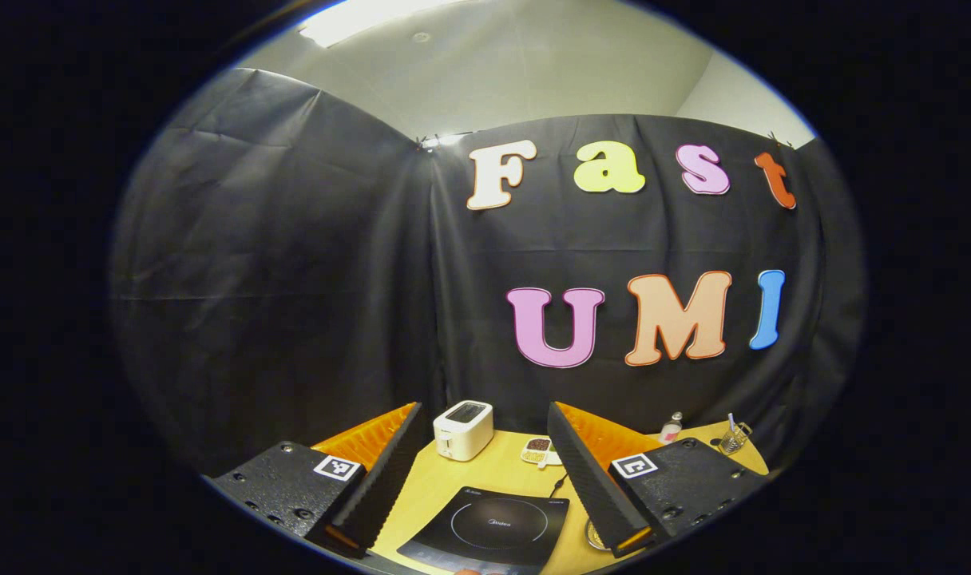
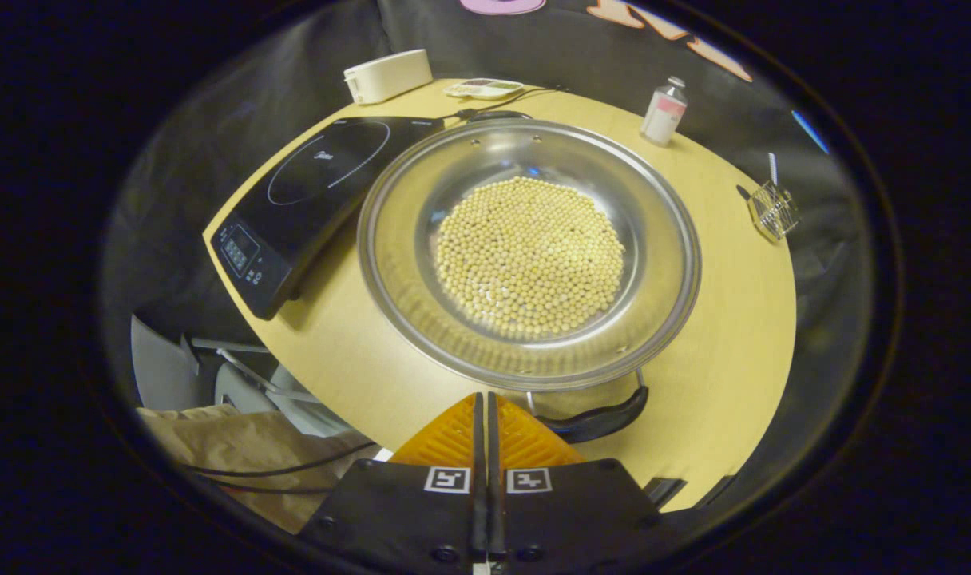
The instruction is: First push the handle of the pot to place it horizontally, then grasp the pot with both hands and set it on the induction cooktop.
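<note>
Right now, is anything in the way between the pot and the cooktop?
Nothing visible: the pot of beans sits right beside the induction cooktop on the table, with only bare tabletop between them.

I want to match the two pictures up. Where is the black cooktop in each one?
Left gripper view: the induction cooktop lies at the bottom centre, between the left gripper's open fingers.
Right gripper view: it lies at upper left, beside the pot of beans.
Shared landmark: the white toaster behind the cooktop.
</note>
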### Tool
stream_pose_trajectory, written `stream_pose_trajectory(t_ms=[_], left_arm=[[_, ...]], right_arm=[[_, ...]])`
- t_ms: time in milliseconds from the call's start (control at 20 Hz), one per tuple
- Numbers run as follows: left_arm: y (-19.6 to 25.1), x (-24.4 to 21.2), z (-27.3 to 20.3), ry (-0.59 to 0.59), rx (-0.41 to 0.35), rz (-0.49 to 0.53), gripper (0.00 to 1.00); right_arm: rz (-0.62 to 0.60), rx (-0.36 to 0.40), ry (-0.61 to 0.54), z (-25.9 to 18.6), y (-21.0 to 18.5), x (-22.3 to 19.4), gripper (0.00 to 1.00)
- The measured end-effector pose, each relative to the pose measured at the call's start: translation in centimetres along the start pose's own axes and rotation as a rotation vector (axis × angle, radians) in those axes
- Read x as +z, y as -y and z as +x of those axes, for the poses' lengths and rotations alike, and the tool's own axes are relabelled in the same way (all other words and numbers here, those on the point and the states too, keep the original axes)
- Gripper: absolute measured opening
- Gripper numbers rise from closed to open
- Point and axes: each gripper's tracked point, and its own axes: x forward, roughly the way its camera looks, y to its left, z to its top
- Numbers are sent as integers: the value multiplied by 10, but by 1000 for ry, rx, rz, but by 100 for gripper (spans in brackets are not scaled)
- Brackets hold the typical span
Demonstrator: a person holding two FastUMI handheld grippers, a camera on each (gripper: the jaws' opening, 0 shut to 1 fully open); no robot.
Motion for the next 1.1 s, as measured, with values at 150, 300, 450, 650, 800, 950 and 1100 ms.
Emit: stream_pose_trajectory(t_ms=[150, 300, 450, 650, 800, 950, 1100], left_arm=[[-2, -8, 4, -16, 17, -4, 99], [4, -11, 11, -27, 19, -4, 99], [16, -14, 16, -31, 10, -3, 99], [25, -15, 18, -31, 6, -7, 99], [28, -13, 21, -27, 15, -1, 99], [31, -13, 21, -25, 21, 4, 99], [35, -14, 20, -31, 23, 8, 99]], right_arm=[[30, 25, -10, 4, 11, 6, 3], [21, -1, -14, 5, 33, 7, 3], [25, -30, -25, 4, 61, 10, 3], [55, -85, -19, 7, 99, 20, 4], [106, -107, 2, 9, 119, 26, 4], [165, -140, 39, 11, 137, 36, 4], [199, -159, 71, 13, 148, 45, 3]])
